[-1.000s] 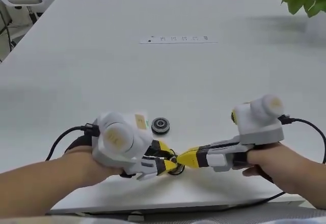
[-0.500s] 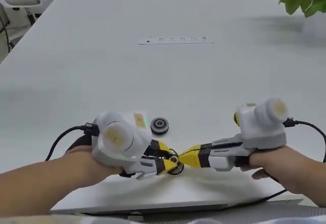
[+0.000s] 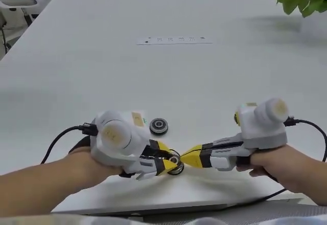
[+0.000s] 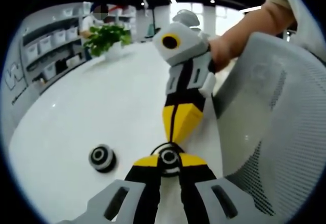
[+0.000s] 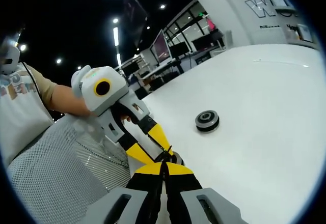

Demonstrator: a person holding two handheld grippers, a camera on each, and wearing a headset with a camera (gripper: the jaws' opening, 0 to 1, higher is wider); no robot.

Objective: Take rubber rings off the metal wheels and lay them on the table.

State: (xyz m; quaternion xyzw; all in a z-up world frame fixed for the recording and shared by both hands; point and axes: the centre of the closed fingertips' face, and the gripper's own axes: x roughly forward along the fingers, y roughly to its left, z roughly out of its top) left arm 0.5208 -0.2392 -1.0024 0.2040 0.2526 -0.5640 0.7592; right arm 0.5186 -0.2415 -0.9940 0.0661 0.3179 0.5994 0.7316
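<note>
— Wheel placement, relative to the left gripper [image 3: 170,162]?
— One metal wheel [image 4: 169,159] is clamped between its yellow jaw tips, which are narrowed onto it, low over the near edge of the table [image 3: 214,82].
— And the right gripper [image 3: 184,158]?
— Its jaws are pressed together, tip to tip with the left gripper, and the rubber ring [image 4: 170,145] of the held wheel is pinched at its edge.
— Any other wheel?
— A second wheel [image 3: 159,126], dark ring fitted, is seen lying flat just beyond the left gripper, untouched.
</note>
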